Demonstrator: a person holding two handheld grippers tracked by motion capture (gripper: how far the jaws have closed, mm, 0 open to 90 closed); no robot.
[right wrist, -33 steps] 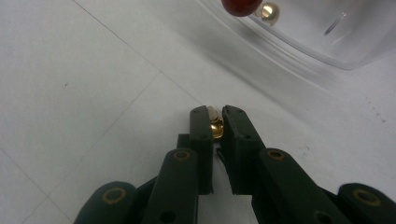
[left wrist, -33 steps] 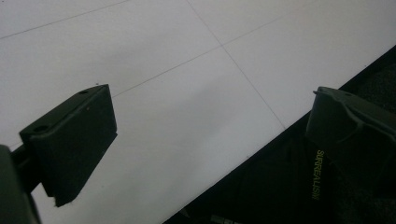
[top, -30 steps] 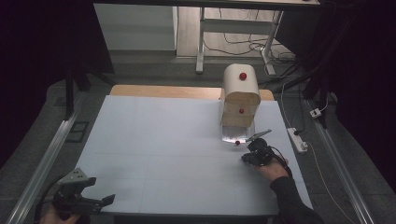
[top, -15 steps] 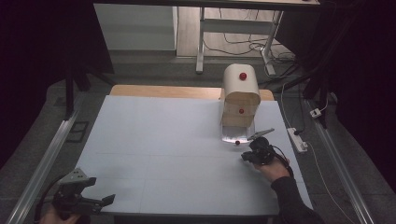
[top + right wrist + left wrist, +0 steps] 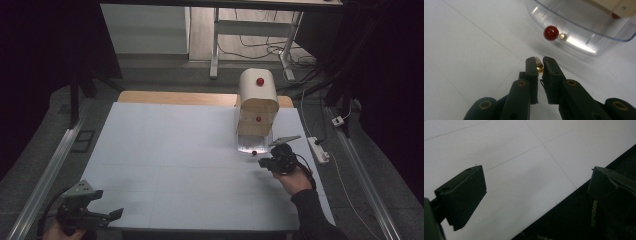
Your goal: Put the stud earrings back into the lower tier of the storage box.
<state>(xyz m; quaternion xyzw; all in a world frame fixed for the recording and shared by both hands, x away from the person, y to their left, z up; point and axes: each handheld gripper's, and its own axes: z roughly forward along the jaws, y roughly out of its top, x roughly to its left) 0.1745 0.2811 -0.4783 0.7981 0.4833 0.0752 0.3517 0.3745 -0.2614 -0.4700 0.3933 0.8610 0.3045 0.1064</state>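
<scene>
Holding a small gold bead (image 5: 539, 67) pinched in the right gripper (image 5: 539, 63), just short of the clear drawer (image 5: 584, 32). Keep grip firm, lift over the rim, release inside past the red knob (image 5: 551, 32). Left gripper (image 5: 534, 195) spread, idle at table (image 5: 175, 150) edge.

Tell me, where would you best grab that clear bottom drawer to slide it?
By the red ball knob on the front of the clear drawer, approached straight from the front. The drawer wall is smooth and curved, while the knob stands proud of it. The right tool is already shut on a small gold piece.
</scene>
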